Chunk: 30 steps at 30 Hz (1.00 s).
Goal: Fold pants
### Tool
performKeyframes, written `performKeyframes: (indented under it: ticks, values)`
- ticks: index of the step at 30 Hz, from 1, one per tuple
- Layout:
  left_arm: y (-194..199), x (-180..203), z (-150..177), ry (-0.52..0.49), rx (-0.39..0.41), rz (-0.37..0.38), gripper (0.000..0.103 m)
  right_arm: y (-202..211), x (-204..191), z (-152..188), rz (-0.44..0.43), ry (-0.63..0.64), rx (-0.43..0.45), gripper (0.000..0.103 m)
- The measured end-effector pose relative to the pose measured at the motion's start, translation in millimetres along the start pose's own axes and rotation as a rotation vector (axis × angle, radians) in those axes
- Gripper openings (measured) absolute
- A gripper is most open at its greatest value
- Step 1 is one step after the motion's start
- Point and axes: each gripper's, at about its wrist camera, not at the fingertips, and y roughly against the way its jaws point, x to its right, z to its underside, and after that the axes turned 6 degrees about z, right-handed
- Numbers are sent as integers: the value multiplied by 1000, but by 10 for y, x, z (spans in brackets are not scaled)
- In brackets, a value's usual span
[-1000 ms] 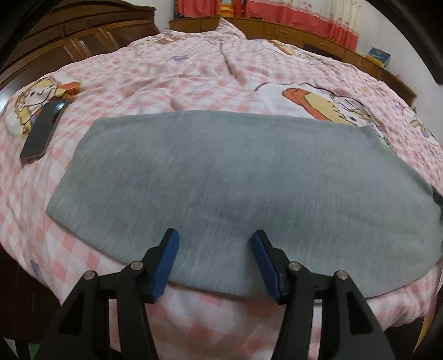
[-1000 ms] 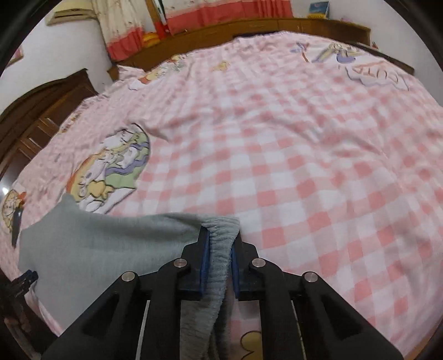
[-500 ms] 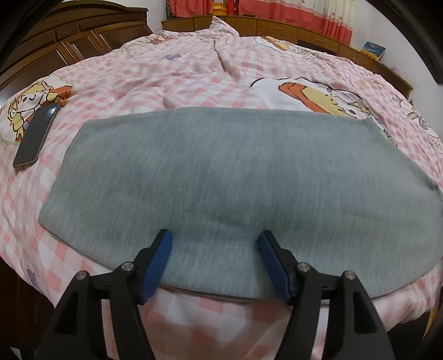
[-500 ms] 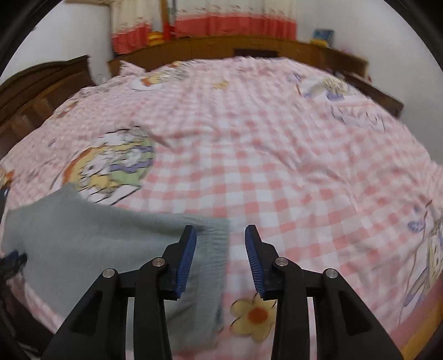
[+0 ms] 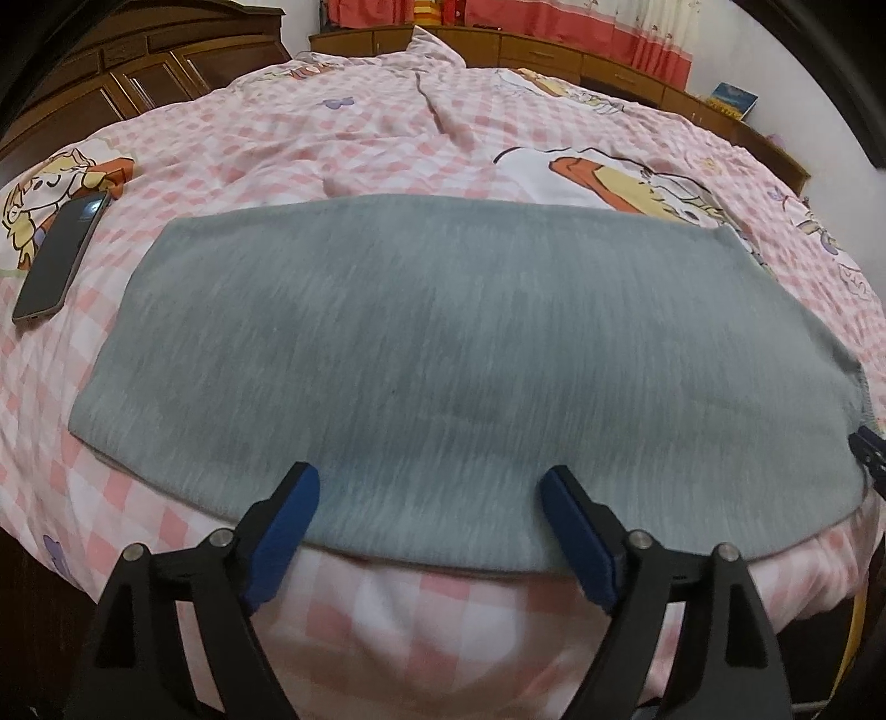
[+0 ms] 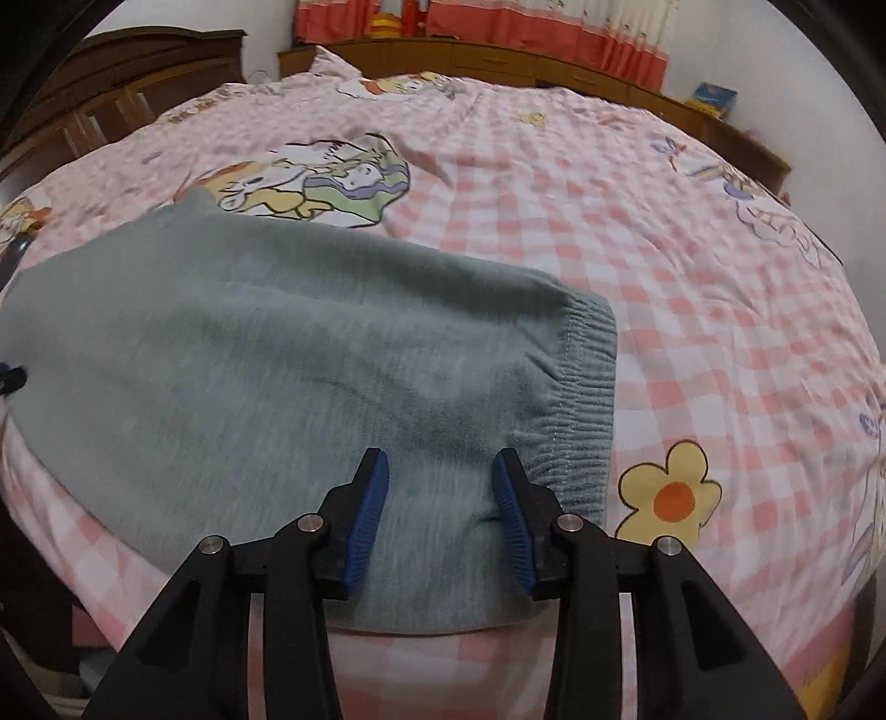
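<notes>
The grey pants point(image 5: 443, 354) lie flat and folded lengthwise across the pink checked bed, near its front edge. My left gripper point(image 5: 429, 498) is open and empty, its blue pads above the near hem of the pants. In the right wrist view the pants point(image 6: 249, 354) end in a ribbed elastic waistband point(image 6: 587, 399) on the right. My right gripper point(image 6: 440, 482) is open and empty, hovering over the cloth just left of the waistband.
A dark phone point(image 5: 61, 260) lies on the bedspread point(image 5: 387, 122) left of the pants. A wooden wardrobe point(image 5: 138, 72) stands at the far left and a low wooden shelf point(image 5: 554, 52) with red curtains runs behind the bed. The bed edge drops off below the grippers.
My right gripper let go of the waistband, opened, and pulled back; the waistband now lies flat on the bed. My left gripper stayed open and drew back slightly.
</notes>
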Motion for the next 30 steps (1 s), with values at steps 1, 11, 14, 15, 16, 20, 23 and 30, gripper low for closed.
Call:
performKeyframes:
  ticks: [1,11,14,15,16,20,23,30]
  values:
    - [20,-12,10,-4,2,3,86,3,14,-4,-2,-19,-7,41]
    - [300,-538,137,109,24,14,85,143,-85,-115,38,-80,-68,54]
    - [394,-745,196,171,48,14,85,275,-222,-151,30,-82,-53,55]
    - [420,-781,215,177,57,10,85,320,-268,-159,16,-81,-46,56]
    - [437,-813,230,178,59,8,85,376,-351,-171,-12,-76,-44,57]
    - [441,-956,297,207,45,30,85,470,-649,-175,-120,-64,-55,59]
    - [404,-1117,341,291,47,83,85,449,-917,-143,-181,-46,-71,59]
    - [384,-1308,325,393,121,171,73,281,-1441,0,-164,40,-97,73]
